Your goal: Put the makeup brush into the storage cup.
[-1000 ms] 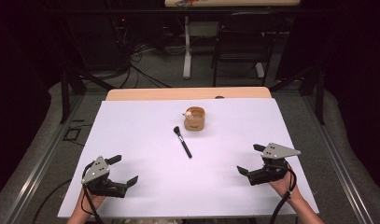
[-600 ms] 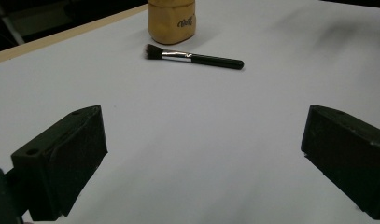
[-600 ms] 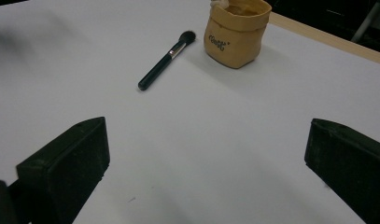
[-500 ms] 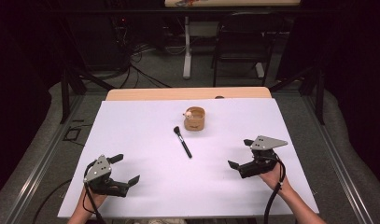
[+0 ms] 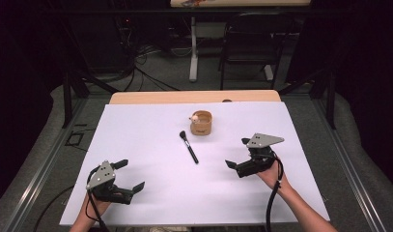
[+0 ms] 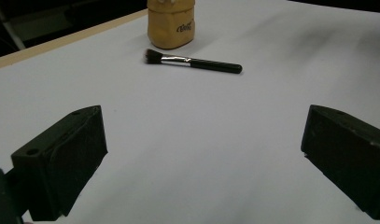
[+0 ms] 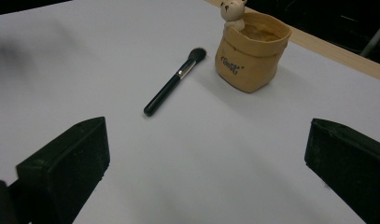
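Left gripper point(image 5: 127, 175): parked near the front-left corner of the white table cover point(image 5: 136, 130), jaws spread wide, nothing between them. Its own view looks across bare white surface toward the brush and pot.

Right gripper point(image 5: 237, 152): out on the right side of the table, jaws wide apart too, holding nothing. It sits closer to the middle stuff than the left one, pointed roughly at the brush.

Makeup brush point(image 5: 189, 147): lying flat about mid-table, black handle, silver ferrule, dark bristles. Bristle end points toward the pot, handle end toward the person. Not touched by either gripper, well apart from both.

Pot point(image 5: 201, 123): little tan bag-shaped holder with dark lettering on the front and a small bear figure point(image 7: 232, 12) on its rim, standing upright just beyond the brush's bristle end. Close to the brush but there's a gap.

Hands: person's forearms come in from the near edge, one on each gripper.
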Action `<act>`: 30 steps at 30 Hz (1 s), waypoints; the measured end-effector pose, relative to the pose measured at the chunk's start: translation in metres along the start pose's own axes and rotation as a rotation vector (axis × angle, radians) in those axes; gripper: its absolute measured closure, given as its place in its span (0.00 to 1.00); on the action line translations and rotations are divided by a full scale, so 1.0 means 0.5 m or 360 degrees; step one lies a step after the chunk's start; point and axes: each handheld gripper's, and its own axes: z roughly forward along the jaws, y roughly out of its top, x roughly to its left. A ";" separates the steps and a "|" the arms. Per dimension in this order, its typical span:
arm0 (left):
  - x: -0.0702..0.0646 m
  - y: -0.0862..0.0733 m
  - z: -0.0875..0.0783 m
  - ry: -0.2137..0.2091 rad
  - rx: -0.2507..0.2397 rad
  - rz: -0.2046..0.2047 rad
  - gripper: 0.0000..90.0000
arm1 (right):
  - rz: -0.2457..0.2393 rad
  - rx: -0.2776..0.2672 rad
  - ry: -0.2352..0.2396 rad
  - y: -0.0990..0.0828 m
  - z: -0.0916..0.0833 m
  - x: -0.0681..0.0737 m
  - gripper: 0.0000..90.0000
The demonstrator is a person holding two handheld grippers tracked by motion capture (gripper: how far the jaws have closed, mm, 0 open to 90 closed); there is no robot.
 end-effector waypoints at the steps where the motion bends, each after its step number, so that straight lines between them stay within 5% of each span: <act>1: -0.001 0.001 0.000 -0.0001 0.0000 0.0003 0.00 | 0.0002 0.0000 0.0000 0.003 0.003 0.000 0.00; 30: -0.001 -0.004 -0.009 0.0011 0.0006 -0.0004 0.00 | 0.0022 0.0113 0.0109 0.066 0.134 -0.001 0.00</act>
